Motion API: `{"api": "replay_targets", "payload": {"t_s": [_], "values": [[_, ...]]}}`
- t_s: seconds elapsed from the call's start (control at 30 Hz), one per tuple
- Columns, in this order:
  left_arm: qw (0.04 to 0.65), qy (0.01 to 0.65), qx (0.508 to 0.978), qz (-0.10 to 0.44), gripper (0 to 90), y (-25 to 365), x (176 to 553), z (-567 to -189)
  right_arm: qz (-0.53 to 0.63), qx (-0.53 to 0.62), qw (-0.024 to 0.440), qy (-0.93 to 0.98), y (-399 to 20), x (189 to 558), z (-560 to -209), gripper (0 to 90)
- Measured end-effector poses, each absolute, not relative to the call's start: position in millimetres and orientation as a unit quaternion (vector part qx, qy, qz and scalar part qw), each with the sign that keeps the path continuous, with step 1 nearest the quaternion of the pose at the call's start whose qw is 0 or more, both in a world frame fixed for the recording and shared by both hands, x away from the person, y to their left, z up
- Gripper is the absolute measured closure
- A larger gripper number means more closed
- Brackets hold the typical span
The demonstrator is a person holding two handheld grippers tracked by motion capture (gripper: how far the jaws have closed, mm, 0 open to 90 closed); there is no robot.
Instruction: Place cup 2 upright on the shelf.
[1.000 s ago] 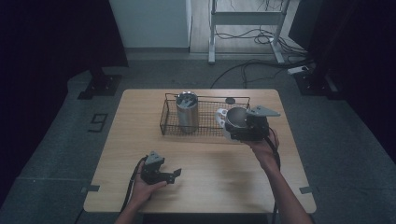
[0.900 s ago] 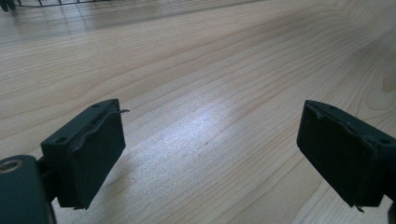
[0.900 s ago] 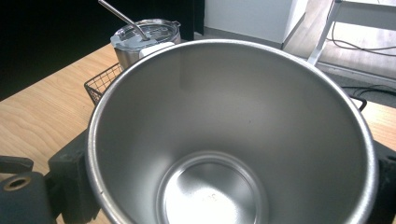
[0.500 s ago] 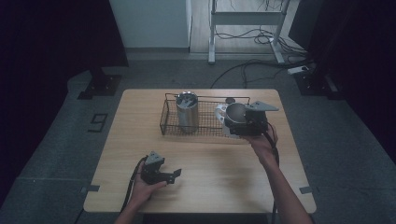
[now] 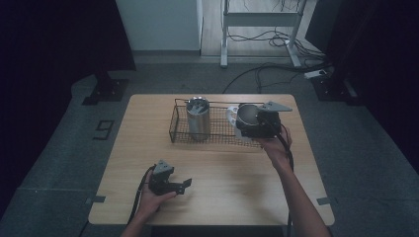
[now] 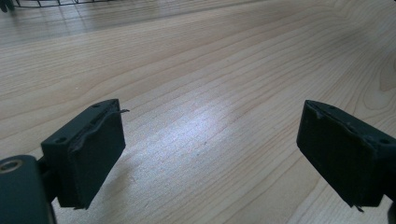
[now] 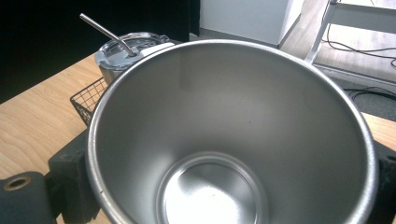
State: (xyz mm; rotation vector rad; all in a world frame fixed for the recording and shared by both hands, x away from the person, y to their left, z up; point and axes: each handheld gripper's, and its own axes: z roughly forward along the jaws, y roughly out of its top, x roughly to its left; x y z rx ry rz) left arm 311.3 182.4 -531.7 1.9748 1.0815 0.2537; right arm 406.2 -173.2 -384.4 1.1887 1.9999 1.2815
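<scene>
This looks like a lab or recording studio rather than a home. A lone wooden surface (image 5: 217, 168) stands in the middle of a grey carpeted floor (image 5: 64, 163), with tape marks at its corners and a taped number (image 5: 104, 129) beside it. Black curtains (image 5: 54, 39) close off both sides. Behind, loose cables (image 5: 257, 74) and a power strip (image 5: 316, 74) lie on the floor under a metal frame (image 5: 259, 22), next to a white cabinet (image 5: 160, 24). The light is dim.
</scene>
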Motion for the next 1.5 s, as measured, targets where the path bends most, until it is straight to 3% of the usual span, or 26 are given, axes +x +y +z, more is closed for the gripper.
{"api": "replay_targets", "payload": {"t_s": [0.7, 1.5], "values": [[0.427, 0.430, 0.789, 0.102, 7.9, 182.9, 310.9, -530.1, 0.455, 0.449, 0.242, 0.730, -167.9, 434.5, -380.2, 6.9], [0.429, 0.432, 0.787, 0.102, 7.9, 185.8, 311.1, -528.9, 0.440, 0.462, 0.234, 0.734, -163.5, 472.5, -399.6, 6.9]]}}
